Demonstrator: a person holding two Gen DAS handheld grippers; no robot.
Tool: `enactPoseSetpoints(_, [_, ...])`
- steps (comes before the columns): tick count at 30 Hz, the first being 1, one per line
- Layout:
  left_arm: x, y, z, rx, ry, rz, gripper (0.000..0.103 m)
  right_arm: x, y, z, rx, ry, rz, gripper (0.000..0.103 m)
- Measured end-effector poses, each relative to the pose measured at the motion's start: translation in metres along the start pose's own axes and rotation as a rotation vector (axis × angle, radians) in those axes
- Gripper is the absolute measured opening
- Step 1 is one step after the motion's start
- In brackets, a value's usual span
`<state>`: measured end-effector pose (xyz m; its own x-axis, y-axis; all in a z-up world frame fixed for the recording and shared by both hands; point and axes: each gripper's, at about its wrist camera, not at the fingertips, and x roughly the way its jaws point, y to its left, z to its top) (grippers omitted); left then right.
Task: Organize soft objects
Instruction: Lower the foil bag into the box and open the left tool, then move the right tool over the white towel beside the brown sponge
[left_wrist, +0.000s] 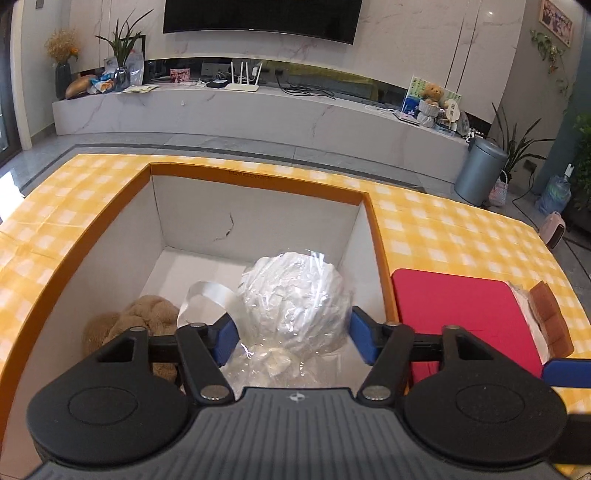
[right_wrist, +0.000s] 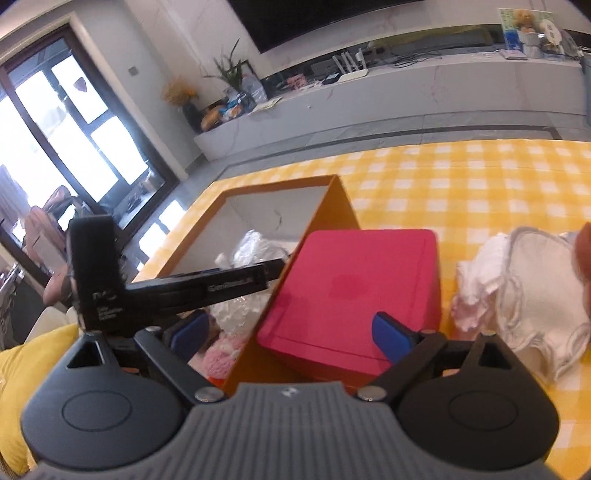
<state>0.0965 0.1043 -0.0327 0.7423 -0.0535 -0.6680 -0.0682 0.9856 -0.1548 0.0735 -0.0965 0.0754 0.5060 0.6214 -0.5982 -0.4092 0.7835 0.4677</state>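
1. Work looks about half done, I think. Some soft things are already in the box (left_wrist: 258, 177), and some still wait outside.
2. Inside the box sits a white bundle in clear plastic (left_wrist: 295, 291), a brown fluffy toy (left_wrist: 147, 317) in the near left corner, and something pink and fuzzy (right_wrist: 221, 354) at the near side.
3. Just right of the box lies a red pad (right_wrist: 354, 291) on the yellow checked table (left_wrist: 461, 229). White cloths (right_wrist: 524, 295) lie further right.
4. Left gripper (left_wrist: 291, 339) hangs spread wide around the plastic bundle, not squeezing it.
5. Right gripper (right_wrist: 291, 332) is wide apart too, holding nothing, over the box wall and red pad.
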Motion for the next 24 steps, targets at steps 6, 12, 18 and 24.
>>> enactPoseSetpoints(6, [-0.004,-0.005,0.0,0.014,-0.027,0.042,0.095,-0.001,-0.007,-0.001,0.014,-0.016,-0.031,0.093])
enactPoseSetpoints(12, [-0.009,-0.01,-0.002,0.047,-0.029,0.075,0.096,-0.007,-0.009,0.001,0.01,-0.038,-0.059,0.093])
enactPoseSetpoints(18, [-0.012,-0.016,-0.001,0.112,-0.047,0.12,0.096,-0.02,-0.016,0.003,0.022,-0.073,-0.089,0.093])
enactPoseSetpoints(24, [-0.023,-0.023,-0.002,0.172,-0.075,0.133,0.096,-0.035,-0.028,0.0,0.033,-0.104,-0.146,0.093])
